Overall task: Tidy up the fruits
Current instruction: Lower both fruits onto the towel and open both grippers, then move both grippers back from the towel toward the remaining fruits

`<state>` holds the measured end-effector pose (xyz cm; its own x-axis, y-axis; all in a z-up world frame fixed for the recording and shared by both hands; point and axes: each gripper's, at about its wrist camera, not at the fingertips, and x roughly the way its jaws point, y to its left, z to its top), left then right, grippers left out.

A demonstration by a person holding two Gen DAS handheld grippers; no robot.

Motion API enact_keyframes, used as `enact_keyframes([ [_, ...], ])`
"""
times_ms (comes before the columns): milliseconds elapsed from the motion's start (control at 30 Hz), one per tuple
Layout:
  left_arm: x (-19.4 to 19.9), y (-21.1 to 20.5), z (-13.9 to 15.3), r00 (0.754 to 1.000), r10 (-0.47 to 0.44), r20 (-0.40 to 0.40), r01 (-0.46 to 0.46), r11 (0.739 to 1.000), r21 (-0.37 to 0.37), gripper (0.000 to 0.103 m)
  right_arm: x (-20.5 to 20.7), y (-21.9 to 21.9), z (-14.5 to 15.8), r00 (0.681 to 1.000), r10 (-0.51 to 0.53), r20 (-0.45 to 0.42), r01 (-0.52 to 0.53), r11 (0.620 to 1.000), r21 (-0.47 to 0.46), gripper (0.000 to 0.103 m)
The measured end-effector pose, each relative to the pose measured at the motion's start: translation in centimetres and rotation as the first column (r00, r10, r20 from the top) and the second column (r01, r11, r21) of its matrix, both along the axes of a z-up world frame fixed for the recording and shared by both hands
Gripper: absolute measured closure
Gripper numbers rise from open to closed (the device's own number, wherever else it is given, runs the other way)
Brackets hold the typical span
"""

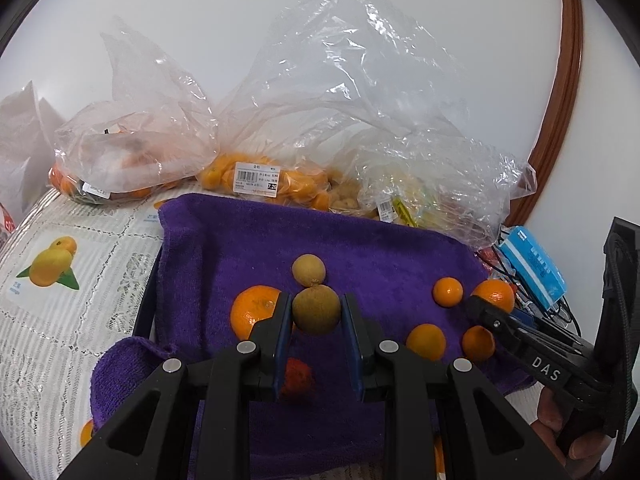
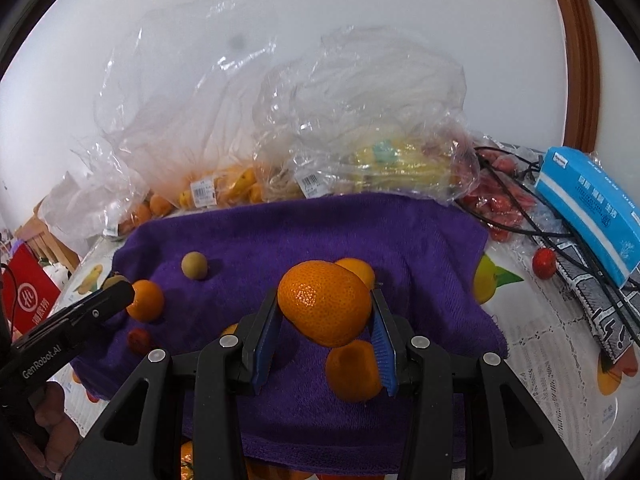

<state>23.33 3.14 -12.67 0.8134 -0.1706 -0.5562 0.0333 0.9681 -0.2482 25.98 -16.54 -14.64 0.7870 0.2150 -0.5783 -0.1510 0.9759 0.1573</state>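
- clear plastic bag [image 1: 256, 178] at the back of the table holds small orange fruits and carries a white price label [image 1: 256, 183] with a barcode; its small print is too fine to read.
- a second clear bag [image 1: 120, 152] to the left holds larger orange fruit, also with a barcode sticker.
- a third bag [image 2: 384, 160] holds yellowish fruit with a label; contents blurred.
- the purple towel [image 1: 240, 240] lies spread over a dark tray, fruits loose on it.
- left gripper [image 1: 317, 312] is clenched around a brown round fruit [image 1: 316, 309]; another brown fruit [image 1: 308, 269] sits on the towel just behind it, an orange [image 1: 252, 314] just left of the finger, a red fruit [image 1: 298, 380] below the jaws.
- right gripper [image 2: 326, 316] grasps a mandarin [image 2: 324, 306] above the towel, with smaller orange fruits [image 2: 352, 370] resting beneath and behind.
- "das" shows on the right gripper's body, "genrobot.ai" on the left one's.
- blue tissue pack [image 2: 592, 208] lies right of the towel, print unreadable; a red bag [image 2: 28, 298] with white characters stands at far left.
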Motion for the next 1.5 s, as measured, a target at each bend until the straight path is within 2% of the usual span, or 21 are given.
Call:
enact_keyframes([
  [267,0.5,-0.3,-0.4,1.000,-0.011,-0.026,0.011,1.000,0.009,0.080,0.3,0.1,-0.7,1.000,-0.006,-0.027,0.005,1.000,-0.015,0.060],
  [900,1.2,-0.4,-1.1,0.998,-0.013,-0.066,0.014,1.000,0.014,0.079,-0.1,0.1,-0.3,1.000,-0.014,-0.003,0.014,1.000,-0.027,0.060],
  [1233,1.2,-0.2,-1.1,0.997,-0.016,-0.077,0.015,1.000,-0.011,0.079,-0.3,0.1,-0.3,1.000,-0.016,0.003,0.017,0.999,-0.029,0.058],
  [1500,0.8,0.0,-0.8,0.998,-0.011,-0.061,0.009,1.000,-0.024,0.067,-0.7,0.1,0.0,1.000,-0.021,0.019,0.021,0.999,-0.034,0.054],
])
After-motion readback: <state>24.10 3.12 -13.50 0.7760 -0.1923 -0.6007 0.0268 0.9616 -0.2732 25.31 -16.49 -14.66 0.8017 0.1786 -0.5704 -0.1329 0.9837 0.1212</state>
